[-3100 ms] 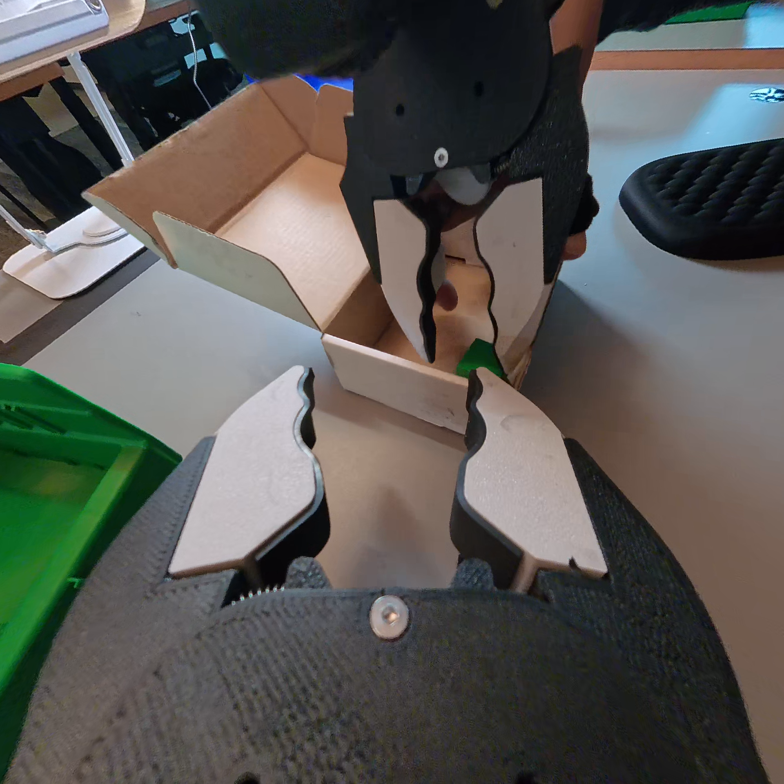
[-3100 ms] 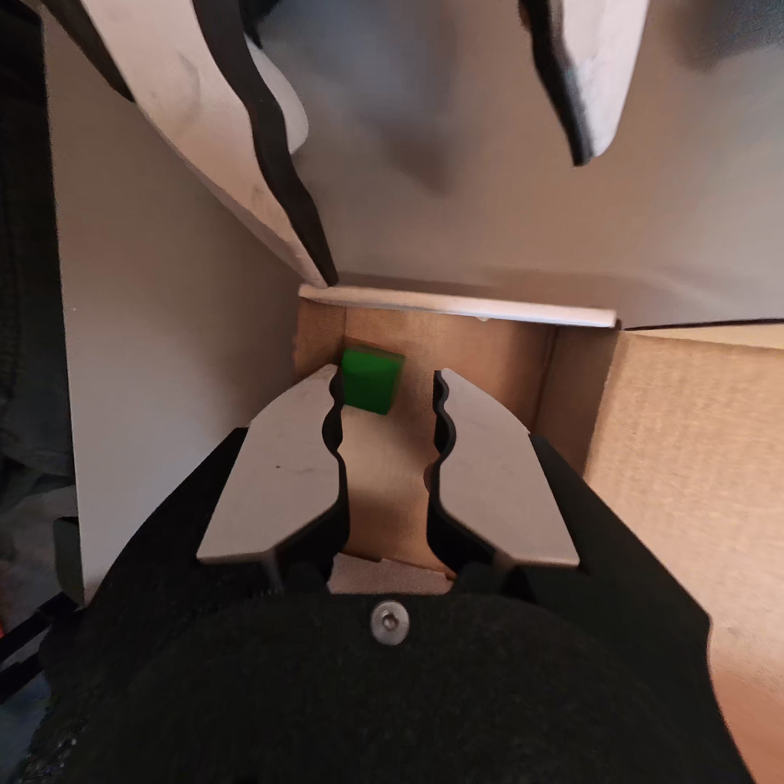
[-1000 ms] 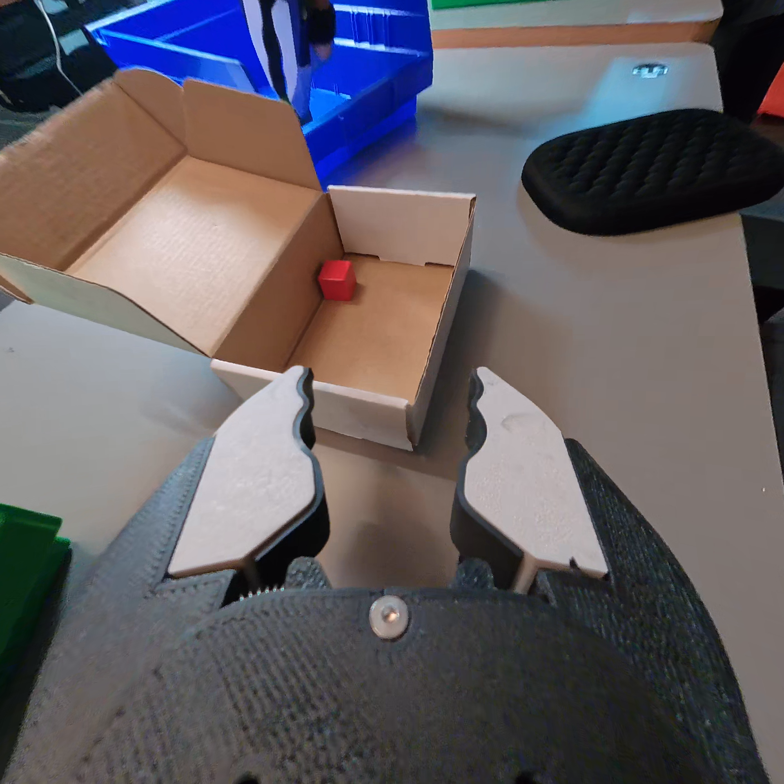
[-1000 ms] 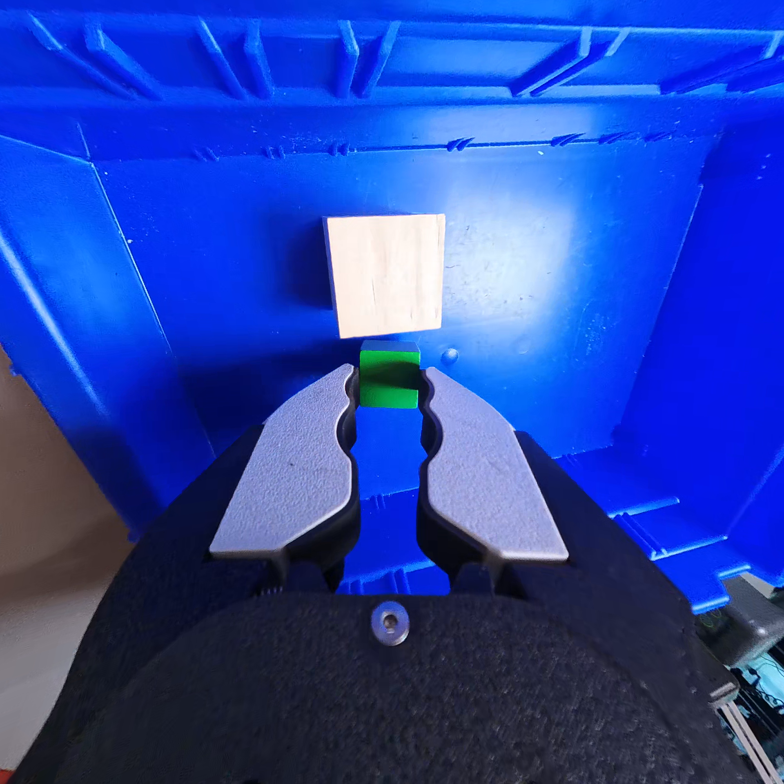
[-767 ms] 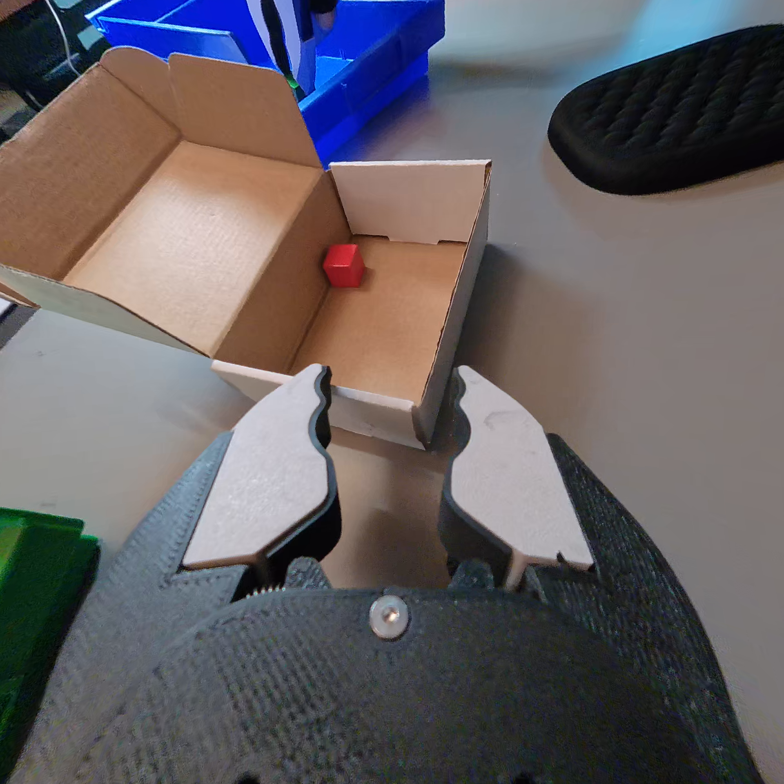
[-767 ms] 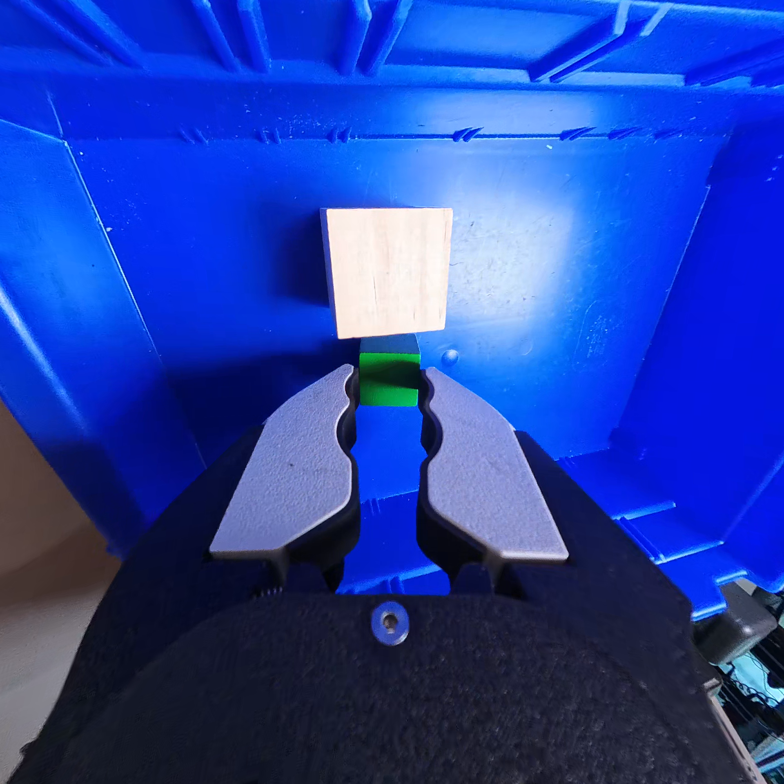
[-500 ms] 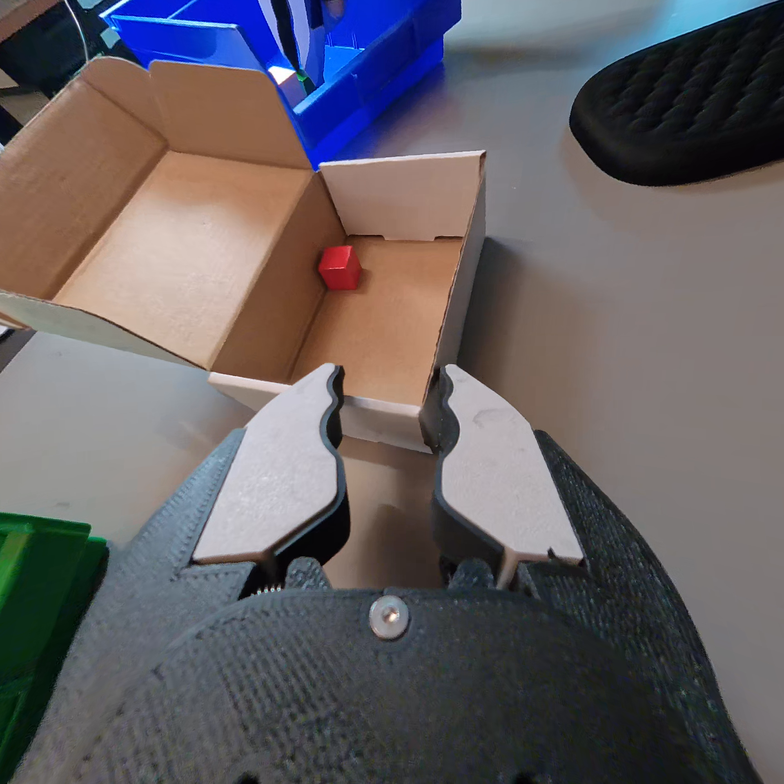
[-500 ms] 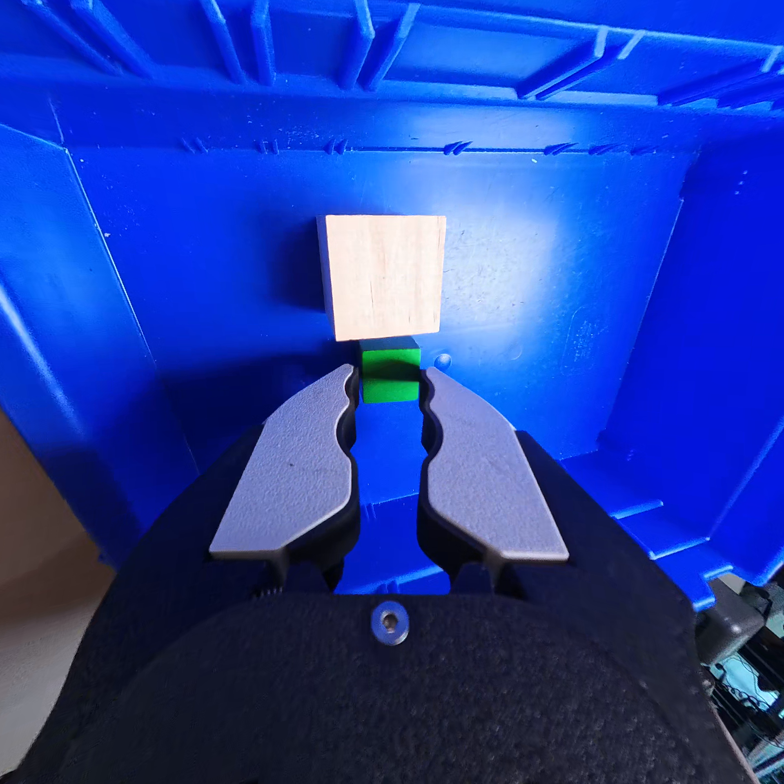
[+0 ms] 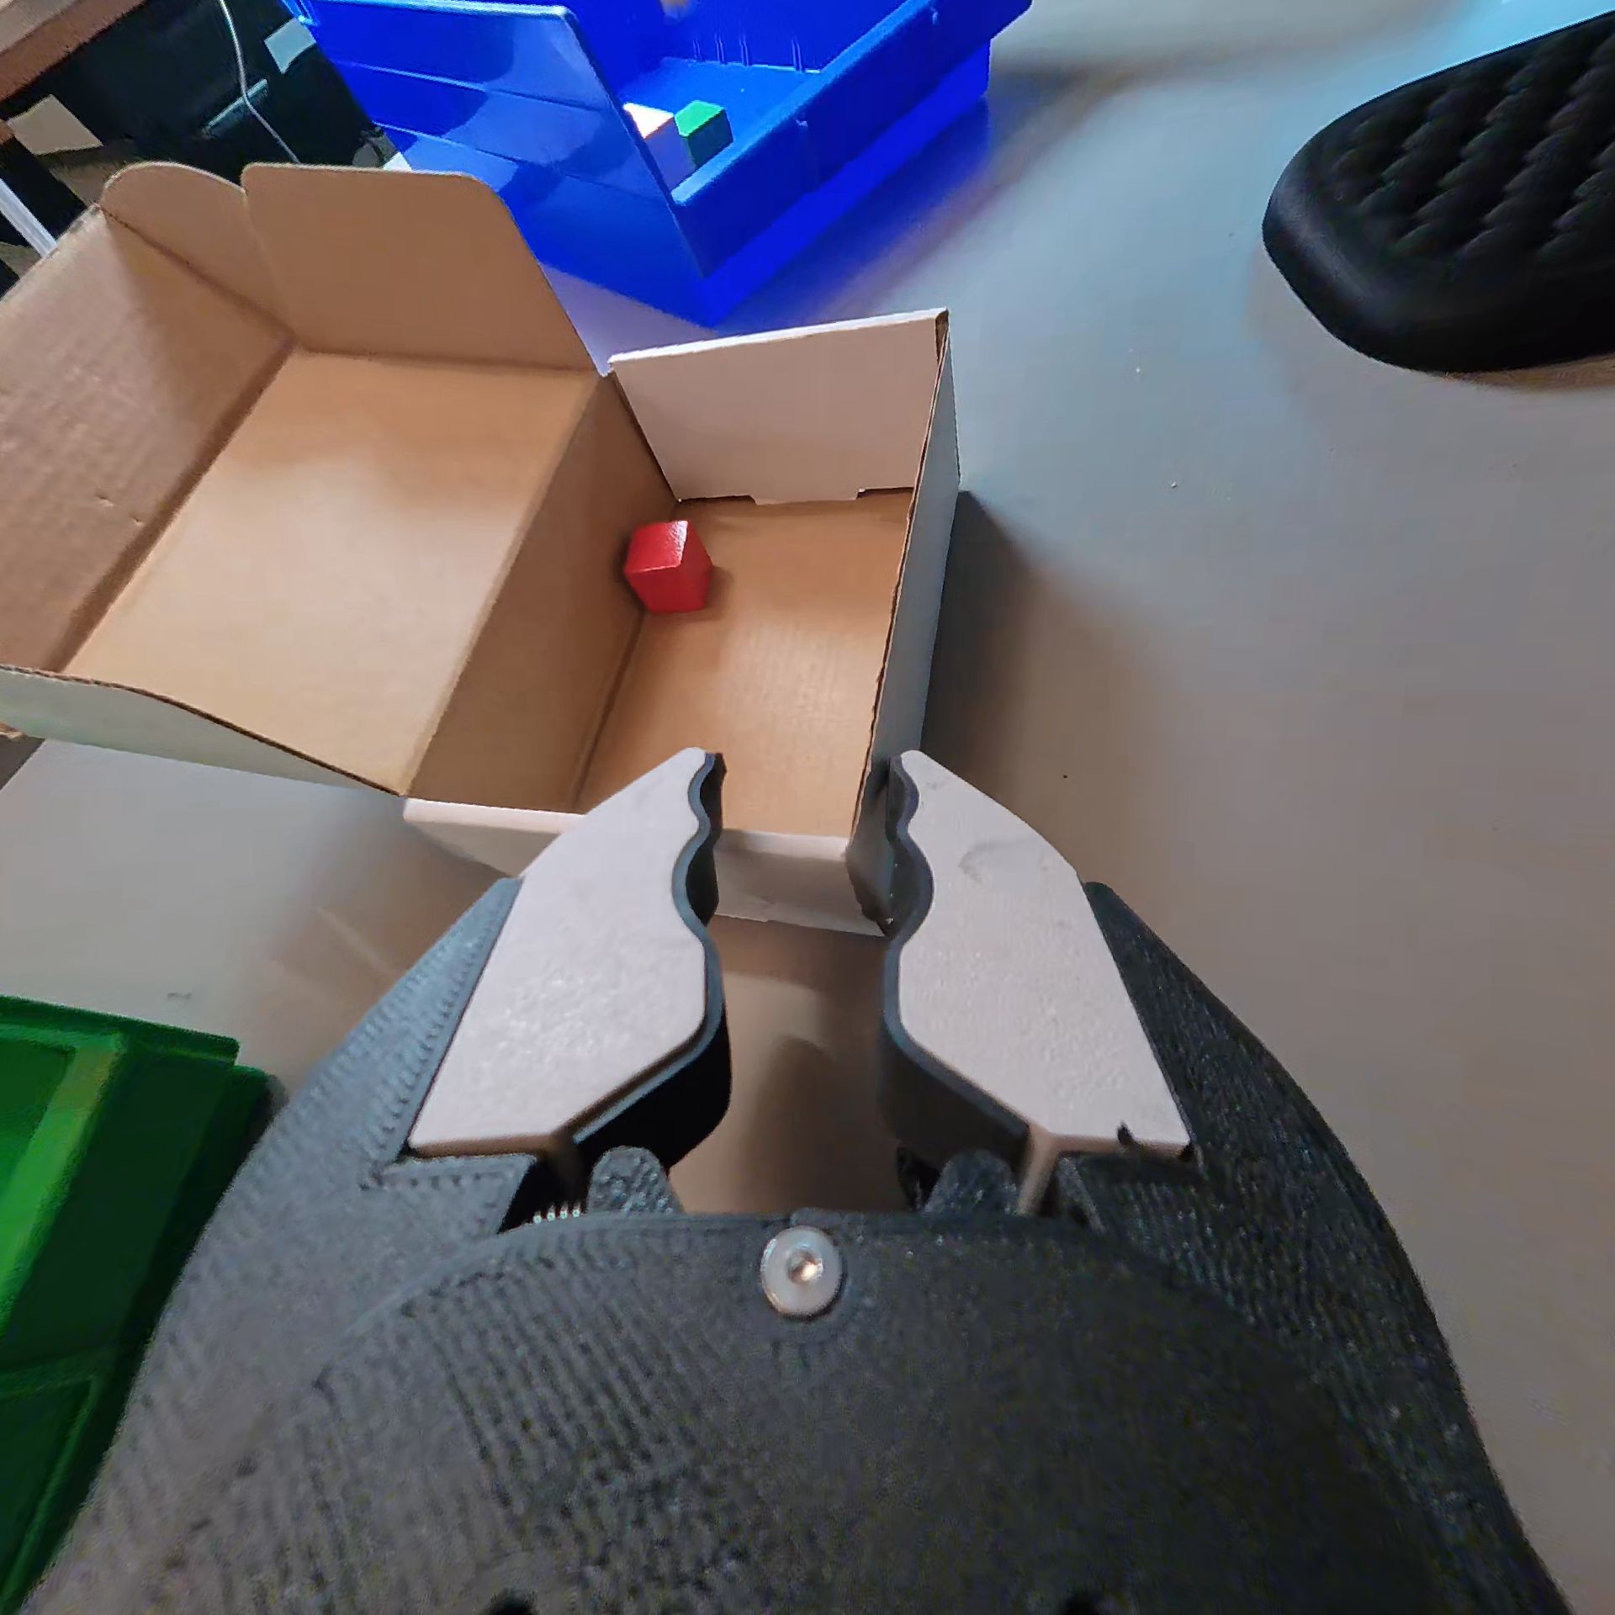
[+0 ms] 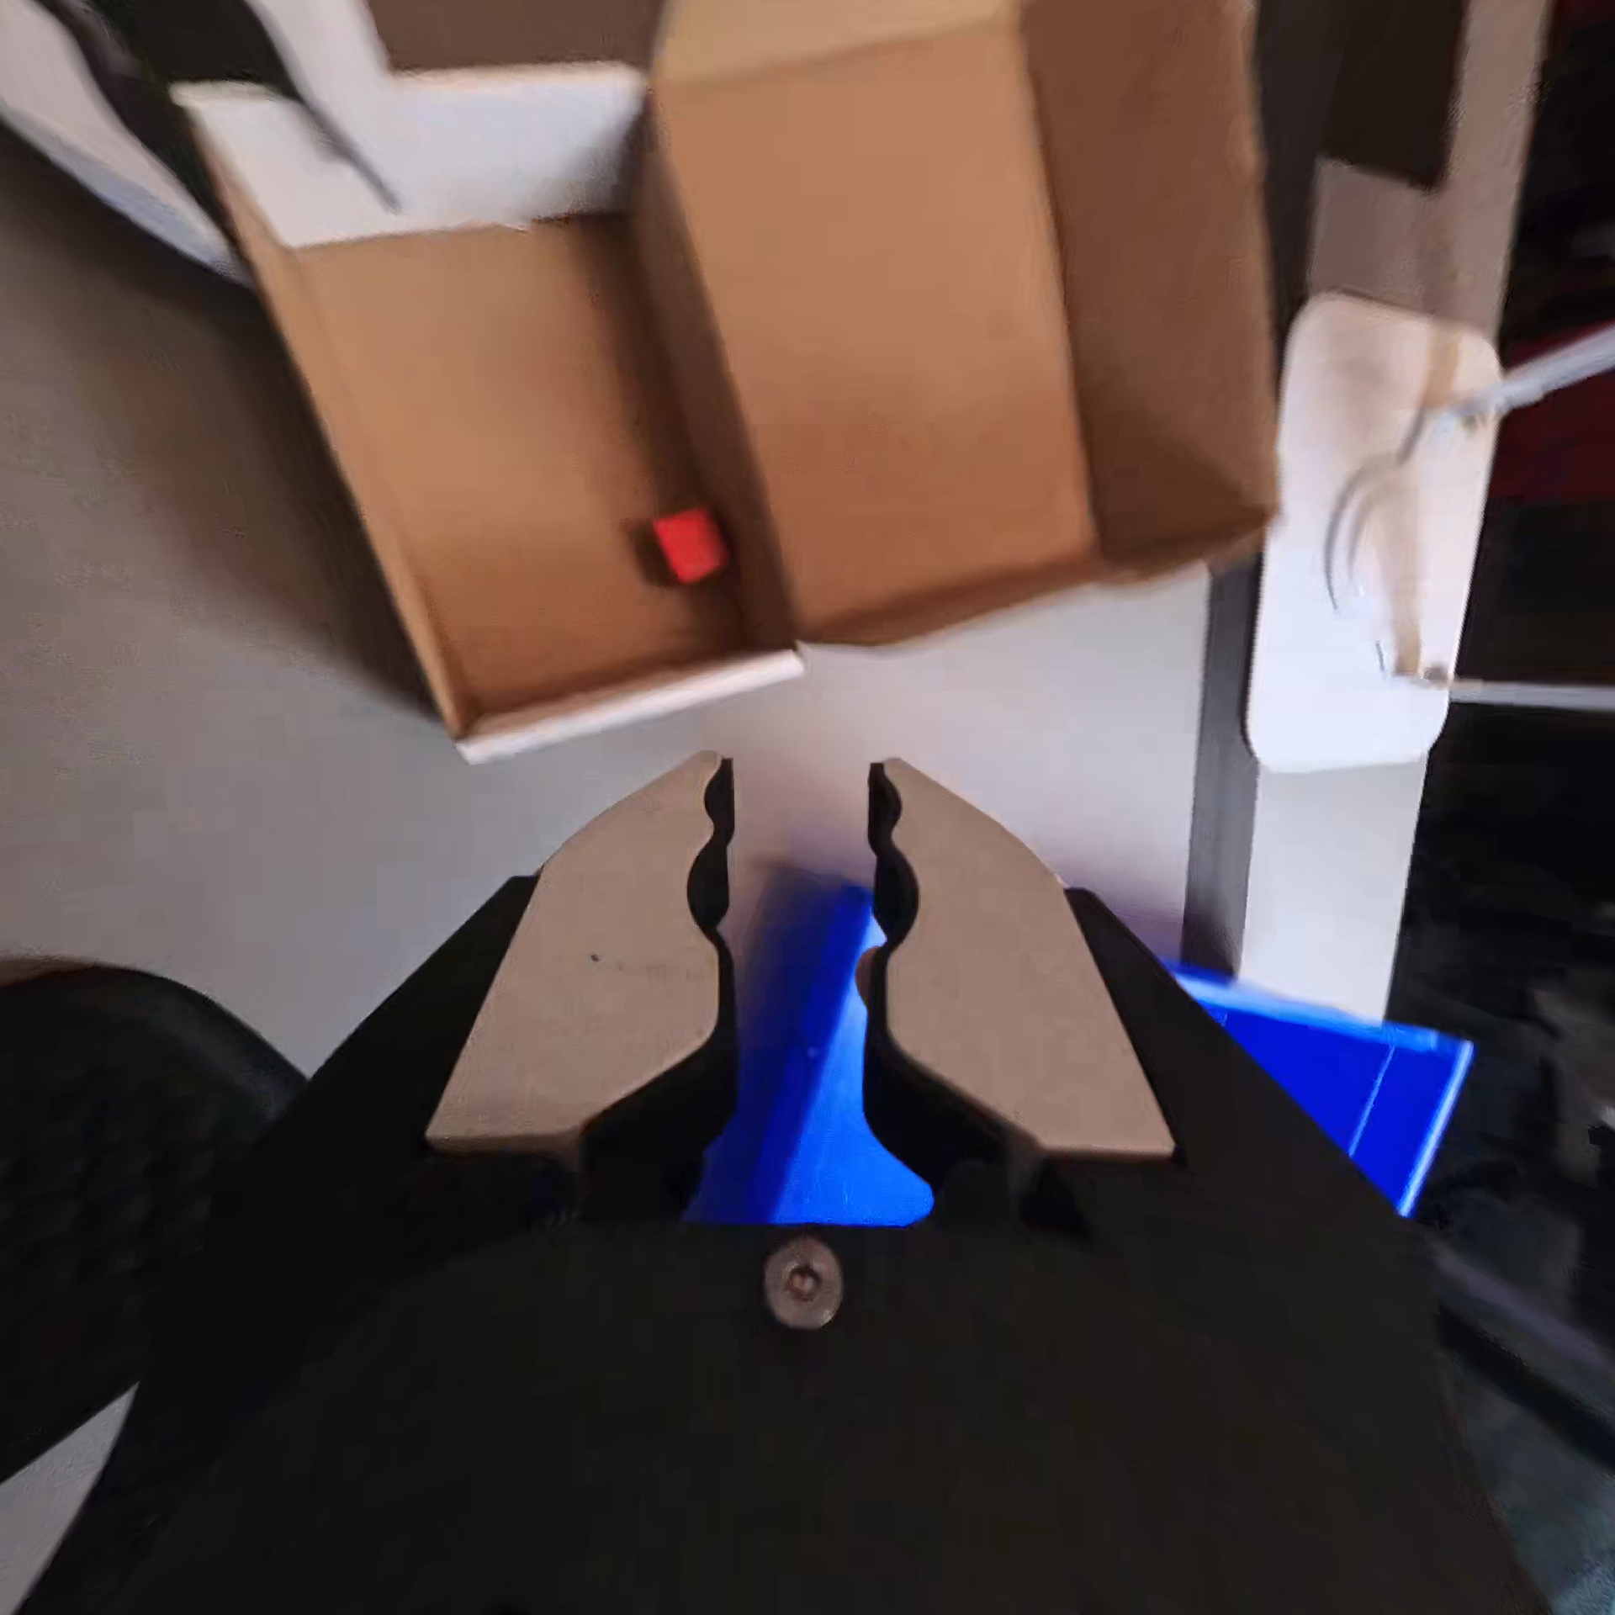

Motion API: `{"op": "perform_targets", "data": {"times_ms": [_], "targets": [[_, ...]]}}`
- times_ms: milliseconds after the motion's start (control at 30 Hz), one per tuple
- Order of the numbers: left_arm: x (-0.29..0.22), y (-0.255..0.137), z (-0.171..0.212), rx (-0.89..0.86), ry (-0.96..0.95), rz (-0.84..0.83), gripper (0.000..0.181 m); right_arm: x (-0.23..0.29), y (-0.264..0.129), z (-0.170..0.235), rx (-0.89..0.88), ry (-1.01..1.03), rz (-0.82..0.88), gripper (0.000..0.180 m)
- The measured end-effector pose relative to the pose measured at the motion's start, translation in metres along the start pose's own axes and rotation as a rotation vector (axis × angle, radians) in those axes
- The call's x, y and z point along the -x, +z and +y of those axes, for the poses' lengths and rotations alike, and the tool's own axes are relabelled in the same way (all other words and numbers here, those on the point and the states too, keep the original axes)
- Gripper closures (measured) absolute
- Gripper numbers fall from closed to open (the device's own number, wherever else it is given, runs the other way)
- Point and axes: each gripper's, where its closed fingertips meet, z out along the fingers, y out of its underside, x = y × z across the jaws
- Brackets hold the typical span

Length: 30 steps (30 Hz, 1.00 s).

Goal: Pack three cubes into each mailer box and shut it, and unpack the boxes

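Green cube [image 9: 702, 120] now sits in blue bin [image 9: 786, 218] on grey table [image 9: 1223, 655]; both claws part-open, empty.

I'm working at a desk in what looks like an office or lab workspace. The grey tabletop [image 9: 1223, 699] carries plastic storage bins, one blue [image 9: 699, 175] and one green [image 9: 87, 1223], the kind used for sorting parts, beside an open cardboard mailer box [image 9: 306, 524]. A black padded wrist rest [image 9: 1468, 201] lies on the desk too. Past the table edge I see a white stand base [image 10: 1363, 524] and dark cables on the floor.
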Motion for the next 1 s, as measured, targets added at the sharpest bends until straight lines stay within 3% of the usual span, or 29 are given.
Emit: {"op": "perform_targets", "data": {"times_ms": [133,333,600,733,1000], "targets": [[0.000,-0.001,0.001,-0.007,0.003,-0.007,0.145,0.046,0.047,-0.030,0.111,-0.157,-0.059,0.150],[-0.001,-0.004,0.003,-0.015,0.006,-0.009,0.141,0.047,0.104,-0.021,0.274,-0.230,-0.049,0.147],[-0.002,-0.003,0.002,-0.017,0.005,0.003,0.141,0.044,0.118,-0.022,0.311,-0.300,-0.024,0.158],[-0.002,-0.004,0.002,-0.018,-0.002,0.008,0.141,0.058,0.113,-0.031,0.256,-0.257,-0.101,0.167],[-0.003,-0.004,0.002,-0.014,0.000,0.009,0.138,0.064,0.109,-0.033,0.249,-0.231,-0.154,0.144]]}}
